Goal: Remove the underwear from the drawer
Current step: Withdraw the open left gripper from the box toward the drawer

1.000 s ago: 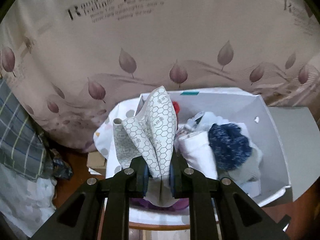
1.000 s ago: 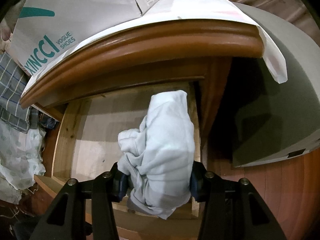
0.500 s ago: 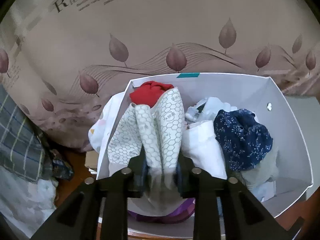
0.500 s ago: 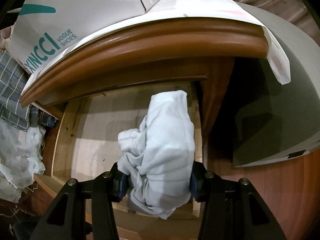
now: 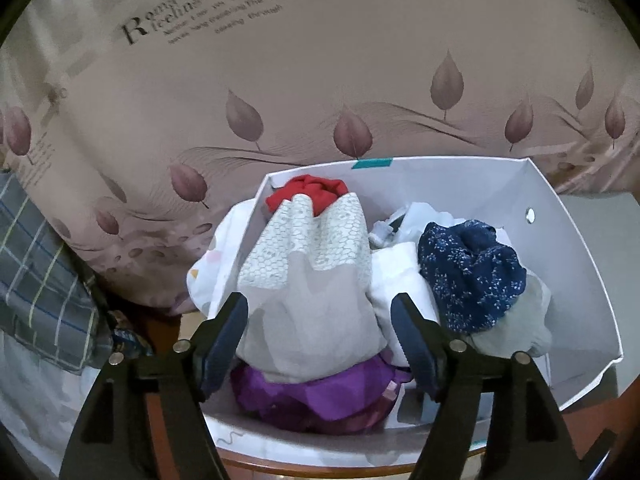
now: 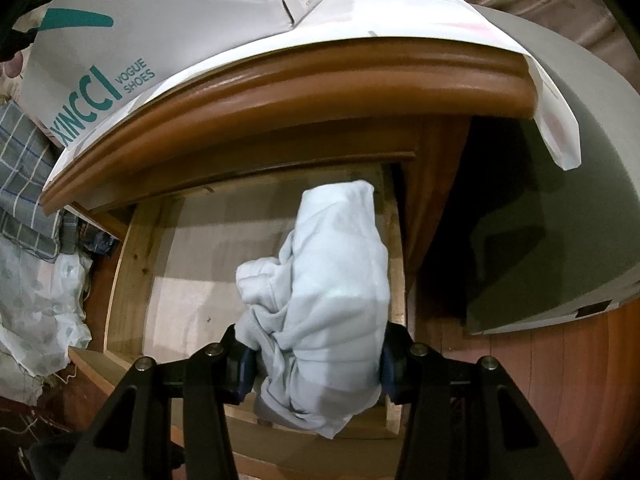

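Left claw (image 5: 318, 344): my jaws have just been opening and now stand wide, pads clear of the cloth on both sides. Between them lies the hex-print underwear (image 5: 316, 264), released, slumped on the pile inside the white box (image 5: 568, 240).

Pile, from my fingers outward: purple cloth (image 5: 320, 396) under the hex-print piece at the near wall; red cloth (image 5: 308, 192) at the far left corner; white fold (image 5: 400, 272) beside my right finger; navy speckled cloth (image 5: 472, 272) further right, over pale grey fabric. The right side of the box floor by its wall is bare. The near rim sits close under my fingers. A leaf-print bedspread (image 5: 280, 80) rises behind the far wall.

Right claw (image 6: 316, 360): my jaws are clamped on a pale blue underwear bundle (image 6: 328, 280), both pads pressed into it, cloth bulging above and hanging below.

Behind the bundle is the open wooden drawer (image 6: 128, 264); its floor is bare to the left, its right side rail just beside the bundle. The cabinet top (image 6: 320, 84) overhangs the drawer's back. On it stands the box, seen from outside, on a sheet of paper whose corner droops past the right edge.
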A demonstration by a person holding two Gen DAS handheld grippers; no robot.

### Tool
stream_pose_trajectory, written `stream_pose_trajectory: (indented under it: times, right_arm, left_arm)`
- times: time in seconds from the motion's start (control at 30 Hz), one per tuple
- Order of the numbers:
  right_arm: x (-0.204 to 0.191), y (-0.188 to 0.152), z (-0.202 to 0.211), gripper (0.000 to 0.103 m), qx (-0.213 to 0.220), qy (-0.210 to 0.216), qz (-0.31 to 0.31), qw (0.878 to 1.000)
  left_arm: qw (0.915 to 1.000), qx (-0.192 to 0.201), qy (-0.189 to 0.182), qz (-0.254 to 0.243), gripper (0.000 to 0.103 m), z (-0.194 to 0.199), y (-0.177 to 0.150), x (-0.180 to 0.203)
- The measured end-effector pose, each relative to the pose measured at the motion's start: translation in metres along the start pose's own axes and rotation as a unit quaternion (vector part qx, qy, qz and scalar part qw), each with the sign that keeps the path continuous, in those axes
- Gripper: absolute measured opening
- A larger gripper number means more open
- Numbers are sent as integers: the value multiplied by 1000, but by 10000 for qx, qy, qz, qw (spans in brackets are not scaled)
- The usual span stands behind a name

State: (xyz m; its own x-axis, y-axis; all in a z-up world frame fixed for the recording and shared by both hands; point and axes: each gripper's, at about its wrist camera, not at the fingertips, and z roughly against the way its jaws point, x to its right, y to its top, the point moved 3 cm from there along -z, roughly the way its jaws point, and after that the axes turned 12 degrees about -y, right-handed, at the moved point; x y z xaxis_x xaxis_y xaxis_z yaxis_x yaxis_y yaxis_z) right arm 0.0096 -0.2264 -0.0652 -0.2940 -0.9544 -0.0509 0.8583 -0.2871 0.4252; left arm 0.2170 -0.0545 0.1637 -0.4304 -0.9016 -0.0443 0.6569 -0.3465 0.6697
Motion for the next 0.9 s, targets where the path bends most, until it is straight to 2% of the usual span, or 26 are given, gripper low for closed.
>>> stream_pose_trajectory:
  times: [0.27,0.4,0.5,0.7,0.8,0.9]
  right_arm:
    - [-3,-1,1,48,17,-22,47,10000]
    - [-5,-1,1,48,30,-65,96,9999]
    - [-7,-2,1,48,51,-132,153,9998]
    - [-13,-4,1,48,151,-269,292,9991]
    - [-18,-4,6,48,361,-428,458,9974]
    - [-21,-5,10,48,491,-279,471,9973]
  left_arm:
    - [9991,420,38,42,81,44,-23,-2]
    - [9972,709,218,-57,88,71,-55,0]
    - [9963,803,287,-104,89,80,-81,-2]
    - [9933,810,827,-67,90,75,-145,-12]
    - [9931,649,954,220,90,59,-176,-23]
    - [9915,500,1083,511,90,42,-198,-34]
